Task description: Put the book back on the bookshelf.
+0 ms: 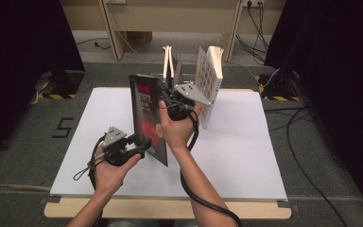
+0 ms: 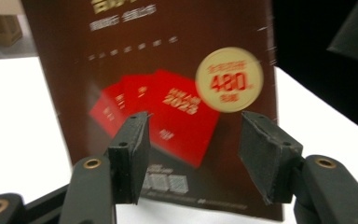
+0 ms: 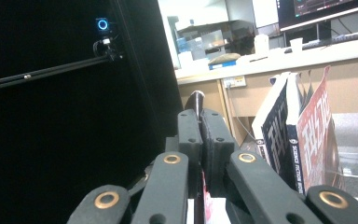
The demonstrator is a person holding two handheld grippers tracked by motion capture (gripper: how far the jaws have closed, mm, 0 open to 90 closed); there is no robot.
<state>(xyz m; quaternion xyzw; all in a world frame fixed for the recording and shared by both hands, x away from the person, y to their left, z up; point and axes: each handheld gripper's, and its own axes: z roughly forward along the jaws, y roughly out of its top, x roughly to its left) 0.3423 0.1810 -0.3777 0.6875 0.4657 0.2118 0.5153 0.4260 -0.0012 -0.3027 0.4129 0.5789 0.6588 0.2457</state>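
A dark brown book with red cards printed on its cover stands upright over the white sheet. My right gripper is shut on its upper edge; in the right gripper view the jaws press together on a thin red-edged sheet of the book. My left gripper is at the book's lower left, open. In the left gripper view the cover faces the open left gripper, and neither pad touches it.
Several more books stand upright at the back of the sheet, close behind the right gripper, also seen as spines in the right gripper view. The wooden table edge runs along the front. Cables lie on the floor at right.
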